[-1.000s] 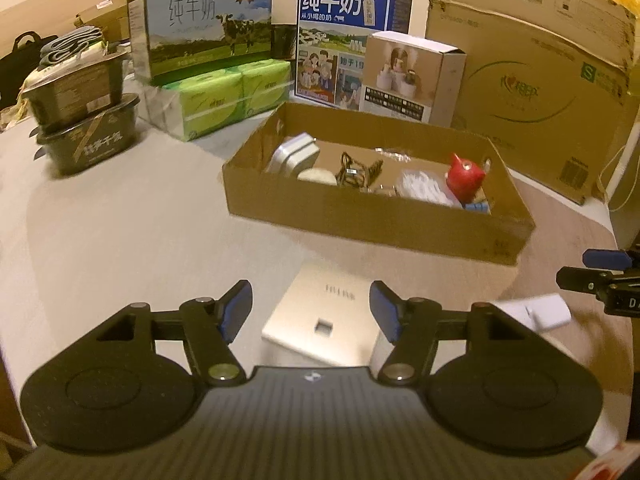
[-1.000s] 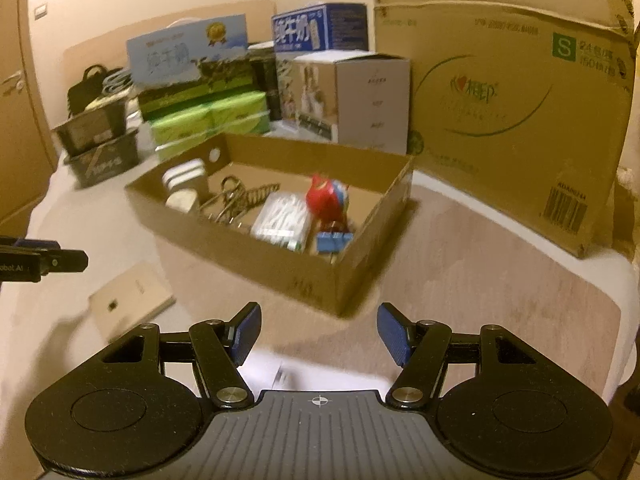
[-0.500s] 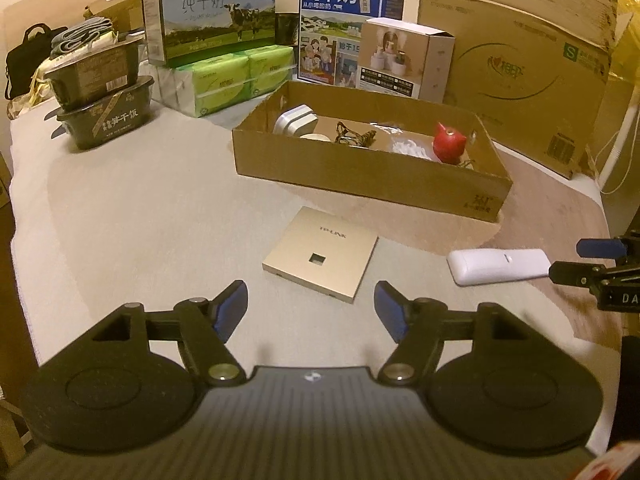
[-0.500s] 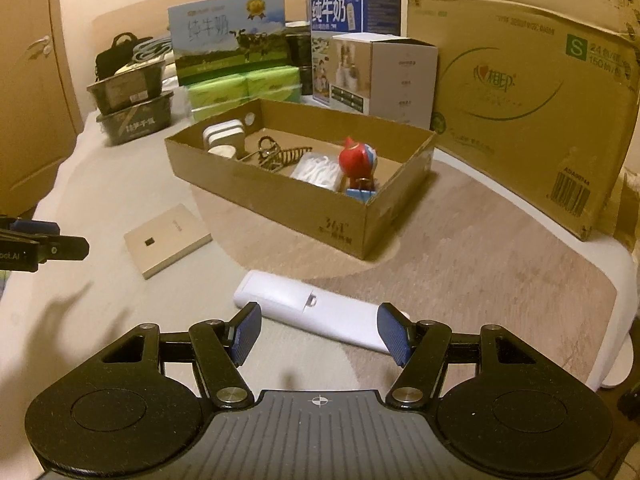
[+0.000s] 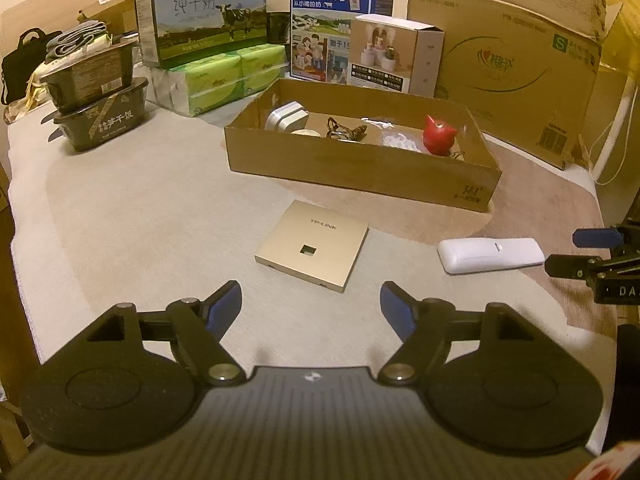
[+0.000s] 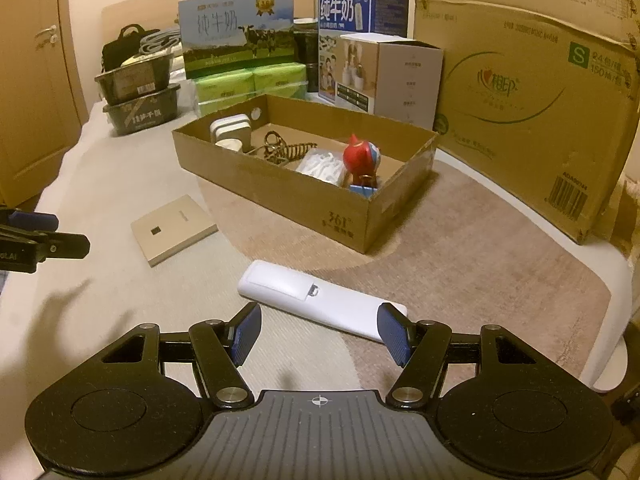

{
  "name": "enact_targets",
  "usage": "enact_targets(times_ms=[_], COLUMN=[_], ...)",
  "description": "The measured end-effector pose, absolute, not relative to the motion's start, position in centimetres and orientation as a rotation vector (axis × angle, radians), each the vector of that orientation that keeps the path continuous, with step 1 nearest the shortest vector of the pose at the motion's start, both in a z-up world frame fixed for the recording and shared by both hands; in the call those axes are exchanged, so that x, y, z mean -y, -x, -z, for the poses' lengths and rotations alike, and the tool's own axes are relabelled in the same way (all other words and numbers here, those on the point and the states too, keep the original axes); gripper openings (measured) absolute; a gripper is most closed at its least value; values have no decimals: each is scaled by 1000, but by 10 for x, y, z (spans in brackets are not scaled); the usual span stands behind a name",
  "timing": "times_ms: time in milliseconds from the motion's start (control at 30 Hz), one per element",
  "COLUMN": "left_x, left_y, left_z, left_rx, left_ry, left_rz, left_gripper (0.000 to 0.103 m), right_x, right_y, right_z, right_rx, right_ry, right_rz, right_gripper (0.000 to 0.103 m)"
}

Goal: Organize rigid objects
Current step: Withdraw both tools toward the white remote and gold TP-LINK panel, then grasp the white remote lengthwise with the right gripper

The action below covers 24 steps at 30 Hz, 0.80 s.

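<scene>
A flat gold square panel (image 5: 313, 247) lies on the beige surface just ahead of my left gripper (image 5: 311, 305), which is open and empty. It also shows in the right wrist view (image 6: 173, 229). A white remote (image 6: 320, 300) lies just ahead of my right gripper (image 6: 319, 332), which is open and empty; the remote also shows in the left wrist view (image 5: 490, 254). Behind both stands an open shallow cardboard box (image 5: 360, 162) holding white adapters (image 5: 286, 117), a brown hair clip (image 5: 345, 131), a white bundle and a red figure (image 5: 439, 135).
Milk cartons (image 5: 200, 12), green tissue packs (image 5: 216, 80), a white product box (image 5: 394, 58) and a large cardboard box (image 5: 516, 52) line the back. Stacked black food tubs (image 5: 96, 108) stand at the left. The surface's edge drops off at the right (image 6: 612, 344).
Both grippers have pulled back and up from the surface. The gold panel and the white remote now lie farther ahead, fully in view. Both stay open.
</scene>
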<state>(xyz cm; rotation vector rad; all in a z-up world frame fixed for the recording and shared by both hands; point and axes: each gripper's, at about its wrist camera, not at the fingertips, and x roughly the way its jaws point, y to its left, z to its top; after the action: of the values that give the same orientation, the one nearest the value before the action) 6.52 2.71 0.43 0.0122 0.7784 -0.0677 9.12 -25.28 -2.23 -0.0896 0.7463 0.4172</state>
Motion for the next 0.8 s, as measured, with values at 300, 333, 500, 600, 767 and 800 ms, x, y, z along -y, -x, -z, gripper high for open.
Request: enact_targets(times_ms=[300, 333, 500, 600, 767, 800], left_x=[-30, -30, -30, -29, -26, -26], left_y=[-71, -72, -81, -87, -96, -98], left_z=[5, 5, 10, 13, 19, 20], left_rx=[-782, -784, -793, -796, -804, -805], left_ry=[-10, -9, -3, -2, -1, 0], left_rz=[71, 73, 90, 99, 105, 104], left_gripper=[90, 93, 95, 95, 95, 95], right_x=[246, 246, 245, 244, 237, 237], right_y=[-108, -112, -131, -141, -158, -162], right_z=[30, 33, 48, 58, 78, 79], right_rx=[-761, -763, -777, -786, -797, -789], right_ry=[234, 254, 361, 438, 565, 566], right_rz=[-512, -523, -577, -611, -669, -685], right_gripper=[64, 64, 65, 65, 65, 65])
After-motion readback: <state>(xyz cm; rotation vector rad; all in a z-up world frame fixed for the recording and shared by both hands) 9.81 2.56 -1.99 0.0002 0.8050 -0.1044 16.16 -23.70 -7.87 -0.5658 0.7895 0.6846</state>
